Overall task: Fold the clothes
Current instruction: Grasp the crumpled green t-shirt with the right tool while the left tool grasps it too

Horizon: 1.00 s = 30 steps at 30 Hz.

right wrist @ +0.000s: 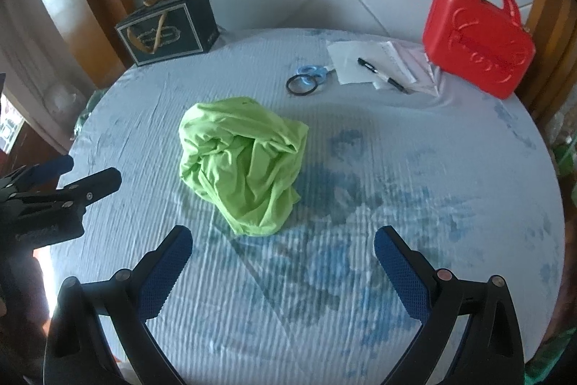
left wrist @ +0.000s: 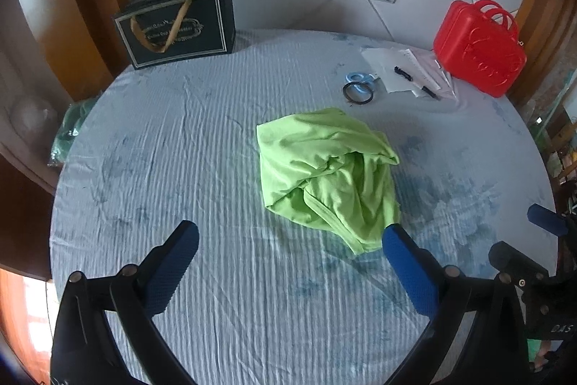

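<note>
A crumpled lime-green garment [left wrist: 326, 174] lies bunched in a heap near the middle of a round bench [left wrist: 180, 139] covered with a pale blue ribbed cloth.

The left hand-held gripper [left wrist: 288, 244] hovers low over the near part of the bench, pointing toward the far wall, its blue-padded fingers [left wrist: 407, 273] spread wide and holding nothing. Its right fingertip sits just at the near edge of the garment; whether it touches the fabric cannot be told.

The right hand-held gripper [right wrist: 283, 246] is likewise level and aimed forward, jaws wide apart and empty, with the garment [right wrist: 243, 165] ahead and slightly to its left, near but apart from both fingertips. In the right wrist view the left hand-held gripper [right wrist: 90, 175] shows at the left edge, beside the heap.

At the far side stand a dark gift bag [left wrist: 176, 24] and a red plastic case [left wrist: 479, 49]. Between them lie papers [left wrist: 404, 67], a pen [left wrist: 416, 83] and two rings [left wrist: 359, 87].
</note>
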Tool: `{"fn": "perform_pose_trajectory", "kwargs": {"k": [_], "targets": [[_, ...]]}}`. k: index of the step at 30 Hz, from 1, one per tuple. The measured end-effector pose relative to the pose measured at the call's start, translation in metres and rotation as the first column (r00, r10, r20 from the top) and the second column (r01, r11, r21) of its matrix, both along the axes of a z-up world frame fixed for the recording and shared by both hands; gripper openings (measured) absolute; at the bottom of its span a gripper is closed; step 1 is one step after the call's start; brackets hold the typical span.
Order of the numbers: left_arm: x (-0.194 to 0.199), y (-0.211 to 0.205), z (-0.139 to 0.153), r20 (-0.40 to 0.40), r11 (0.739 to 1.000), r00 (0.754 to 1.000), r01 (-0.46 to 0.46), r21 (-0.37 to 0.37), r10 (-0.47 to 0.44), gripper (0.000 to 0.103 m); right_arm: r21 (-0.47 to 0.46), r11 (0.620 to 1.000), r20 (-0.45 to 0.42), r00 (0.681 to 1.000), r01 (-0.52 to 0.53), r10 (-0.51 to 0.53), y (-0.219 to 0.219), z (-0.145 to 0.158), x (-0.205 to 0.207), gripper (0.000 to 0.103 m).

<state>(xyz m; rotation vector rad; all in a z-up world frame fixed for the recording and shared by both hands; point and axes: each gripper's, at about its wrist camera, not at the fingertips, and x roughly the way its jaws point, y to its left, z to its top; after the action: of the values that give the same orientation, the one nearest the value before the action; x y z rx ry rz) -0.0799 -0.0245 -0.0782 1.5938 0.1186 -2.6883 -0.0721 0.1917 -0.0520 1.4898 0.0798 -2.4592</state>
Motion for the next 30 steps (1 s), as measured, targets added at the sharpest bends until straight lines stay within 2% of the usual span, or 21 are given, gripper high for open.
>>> {"fn": "perform_pose_trajectory", "kwargs": {"k": [6,8,9,10,11,16,19,20,21,22,23,24,25,26,27,28,30], "targets": [[-0.034,-0.009,-0.048,0.024,0.999,0.999,0.030,0.014,-0.031,0.103,-0.024,1.000,0.041,0.999,-0.021,0.021,-0.005,-0.039,-0.030,0.100],[-0.047,-0.013,-0.067,0.037,0.999,0.999,0.035,0.011,-0.036,0.103,-0.015,1.000,0.065,0.998,-0.020,0.021,-0.009,-0.057,-0.042,0.082],[-0.052,-0.016,-0.078,0.048,0.999,0.998,0.031,0.011,-0.031,0.101,-0.026,0.999,0.084,0.996,-0.019,0.021,-0.010,-0.065,-0.048,0.068],[-0.058,-0.020,-0.089,0.060,1.000,0.998,0.025,0.012,-0.026,0.091,-0.037,0.999,0.111,0.994,-0.018,0.022,-0.011,-0.075,-0.055,0.064],[-0.063,-0.022,-0.099,0.073,1.000,0.997,0.024,0.014,-0.025,0.082,-0.043,0.999,0.136,0.990,-0.024,0.029,-0.013,-0.085,-0.061,0.064],[-0.087,-0.032,-0.140,0.111,1.000,0.994,0.008,-0.022,-0.005,0.078,-0.059,0.996,0.218,0.973,-0.067,0.078,-0.031,-0.122,-0.078,0.064],[-0.098,-0.034,-0.157,0.127,1.000,0.992,0.008,-0.017,-0.005,0.077,-0.071,0.991,0.255,0.959,-0.109,0.124,-0.048,-0.137,-0.081,0.065],[-0.100,-0.033,-0.161,0.136,1.000,0.991,0.016,-0.019,-0.013,0.062,-0.070,0.989,0.261,0.955,-0.128,0.142,-0.054,-0.143,-0.080,0.067],[-0.103,-0.031,-0.165,0.146,0.999,0.989,0.025,-0.021,-0.021,0.052,-0.063,0.987,0.261,0.952,-0.147,0.158,-0.059,-0.147,-0.078,0.071],[-0.105,-0.031,-0.168,0.156,1.000,0.987,0.026,-0.005,-0.025,0.032,-0.050,0.984,0.258,0.950,-0.170,0.177,-0.066,-0.152,-0.077,0.077],[-0.106,-0.032,-0.168,0.161,1.000,0.987,0.021,0.023,-0.024,0.020,-0.036,0.981,0.251,0.949,-0.189,0.192,-0.072,-0.158,-0.075,0.080],[-0.107,-0.033,-0.168,0.165,0.999,0.986,0.015,0.051,-0.023,0.016,-0.024,0.979,0.244,0.949,-0.202,0.202,-0.076,-0.162,-0.074,0.080],[-0.106,-0.033,-0.162,0.149,0.999,0.989,0.012,0.049,-0.019,0.012,0.000,0.978,0.232,0.951,-0.209,0.203,-0.077,-0.165,-0.074,0.078],[-0.105,-0.034,-0.156,0.132,0.999,0.991,0.008,0.044,-0.014,0.009,0.024,0.976,0.221,0.953,-0.216,0.205,-0.078,-0.168,-0.074,0.070],[-0.102,-0.036,-0.145,0.102,0.999,0.995,0.004,0.034,-0.008,0.009,0.046,0.975,0.207,0.957,-0.219,0.205,-0.078,-0.170,-0.074,0.044],[-0.100,-0.038,-0.133,0.071,1.000,0.997,0.000,0.024,-0.002,0.009,0.058,0.977,0.179,0.965,-0.207,0.194,-0.071,-0.161,-0.075,0.012],[-0.099,-0.045,-0.115,0.049,0.999,0.999,-0.012,0.041,0.010,0.009,0.081,0.980,0.122,0.978,-0.181,0.170,-0.057,-0.144,-0.077,0.010]]}}
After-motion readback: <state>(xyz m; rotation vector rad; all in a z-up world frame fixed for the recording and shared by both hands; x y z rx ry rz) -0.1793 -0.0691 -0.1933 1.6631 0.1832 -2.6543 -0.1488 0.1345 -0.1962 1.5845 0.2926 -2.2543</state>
